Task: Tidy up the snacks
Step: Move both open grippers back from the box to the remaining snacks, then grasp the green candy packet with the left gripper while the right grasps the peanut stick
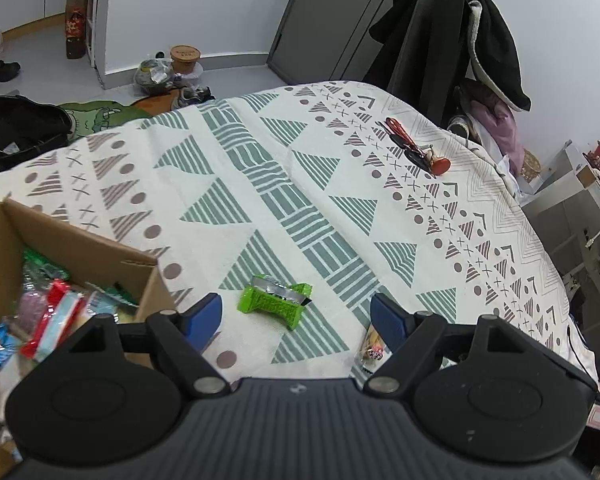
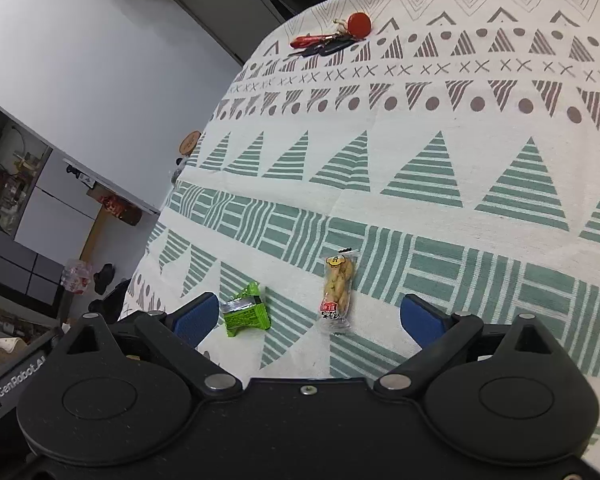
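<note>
1. Left tool (image 1: 296, 314): black two-finger body with blue pads, spread wide, nothing held. It hangs above the desk.

2. Right tool (image 2: 308, 316): same make, blue pads spread wide, nothing held. White lettering on the housing at the lower left of the right wrist view reads "GenRobot", with further characters too small to tell.

3. Desk (image 1: 340, 184): covered by a cream cloth printed with green striped triangles, green bar bands, brown dots, crosses and chevrons.

4. Bright green crinkled snack packet with a silver torn end (image 1: 274, 300) (image 2: 246, 312): lies on the cloth ahead of the left tool, between its two fingers and apart from both. In the right wrist view it sits just beside that tool's left pad. Print on it unreadable.

5. Clear long wrapper of pale twisted biscuit pieces (image 2: 337, 290) (image 1: 372, 346), yellow badge at the top, red label at the bottom; lettering too blurred to read. It lies between the right tool's fingers, nearer the left one, touching neither. In the left wrist view it is partly hidden behind the right finger.

6. Brown open cardboard box (image 1: 80, 244): at the left desk edge, holding mixed wrapped snacks in red, blue, green and clear packaging.

7. Bunch of keys with red fobs (image 1: 416, 148) (image 2: 332, 38): far side of the desk, well apart from both packets.
</note>
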A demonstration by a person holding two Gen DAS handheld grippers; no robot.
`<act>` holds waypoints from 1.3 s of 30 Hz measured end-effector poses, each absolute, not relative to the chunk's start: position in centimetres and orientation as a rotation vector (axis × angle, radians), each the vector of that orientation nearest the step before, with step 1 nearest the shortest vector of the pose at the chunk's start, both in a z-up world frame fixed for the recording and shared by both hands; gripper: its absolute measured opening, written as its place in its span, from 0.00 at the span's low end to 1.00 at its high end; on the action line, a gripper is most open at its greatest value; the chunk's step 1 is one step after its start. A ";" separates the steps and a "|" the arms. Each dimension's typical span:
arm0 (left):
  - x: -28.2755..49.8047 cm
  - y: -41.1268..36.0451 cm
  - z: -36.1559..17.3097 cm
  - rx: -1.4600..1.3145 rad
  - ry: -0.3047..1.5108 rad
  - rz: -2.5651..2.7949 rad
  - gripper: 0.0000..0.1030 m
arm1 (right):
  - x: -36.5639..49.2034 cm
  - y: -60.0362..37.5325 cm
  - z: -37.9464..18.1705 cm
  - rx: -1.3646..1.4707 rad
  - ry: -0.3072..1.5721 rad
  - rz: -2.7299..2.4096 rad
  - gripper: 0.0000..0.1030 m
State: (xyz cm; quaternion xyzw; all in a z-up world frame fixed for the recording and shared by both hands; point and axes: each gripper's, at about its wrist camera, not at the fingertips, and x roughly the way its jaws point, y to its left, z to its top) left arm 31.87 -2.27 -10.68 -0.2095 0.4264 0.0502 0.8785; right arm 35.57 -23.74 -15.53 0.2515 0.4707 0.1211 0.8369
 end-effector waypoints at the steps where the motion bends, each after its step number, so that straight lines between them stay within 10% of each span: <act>1: 32.2 -2.3 -11.0 -0.439 0.892 0.101 0.78 | 35.8 -23.6 -15.7 0.528 1.001 0.263 0.86; 7: 34.1 -2.8 -13.1 -0.442 0.922 0.095 0.74 | 37.3 -22.8 -17.7 0.515 1.054 0.288 0.57; 23: 38.4 -2.8 -18.5 -0.408 1.005 0.130 0.72 | 39.6 -22.0 -20.4 0.511 1.111 0.290 0.42; 30: 38.8 -3.6 -20.0 -0.387 1.031 0.147 0.56 | 40.0 -21.9 -20.9 0.465 1.116 0.266 0.19; 33: 38.7 -3.3 -19.9 -0.387 1.033 0.158 0.37 | 40.0 -22.2 -20.8 0.474 1.113 0.267 0.18; 39: 38.0 -2.9 -18.6 -0.396 1.008 0.154 0.34 | 39.7 -22.2 -20.2 0.487 1.104 0.282 0.17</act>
